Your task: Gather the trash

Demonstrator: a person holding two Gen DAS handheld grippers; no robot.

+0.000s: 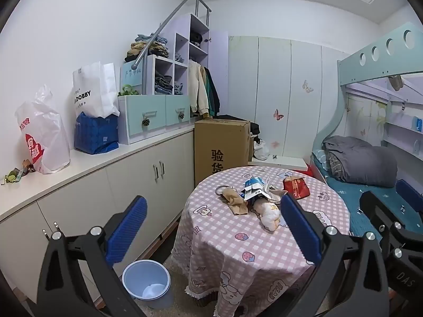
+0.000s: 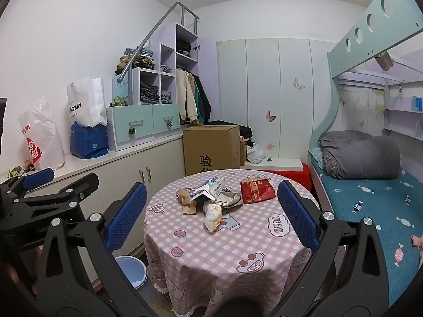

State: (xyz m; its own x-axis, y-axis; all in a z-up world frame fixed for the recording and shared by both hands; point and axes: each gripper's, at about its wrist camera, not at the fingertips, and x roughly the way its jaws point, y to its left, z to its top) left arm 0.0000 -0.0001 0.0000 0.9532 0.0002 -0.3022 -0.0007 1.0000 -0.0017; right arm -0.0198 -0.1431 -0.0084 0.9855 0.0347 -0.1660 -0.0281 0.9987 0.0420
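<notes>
Nearest the cameras, the left gripper [image 1: 208, 227] has its blue-padded jaws spread wide with nothing between them, and the right gripper [image 2: 211, 214] is spread just as wide and equally empty; both hang in the air short of the table, touching nothing. Low on the floor, beside the table's left side, stands a light blue bin [image 1: 146, 280] with something pale at its bottom. Beyond the pads is the round table [image 2: 211, 253] under a pink checked cloth. The trash lies in a loose cluster near its middle: a white crumpled wrapper [image 2: 212, 218] closest, a brown paper bag [image 2: 188, 202] to its left, a blue-and-white carton [image 2: 211, 186] atop crumpled paper, and a red packet [image 2: 257, 191] on the right. Behind the table stands a cardboard box [image 2: 211, 148], and a bed [image 2: 375, 206] runs along the right.
</notes>
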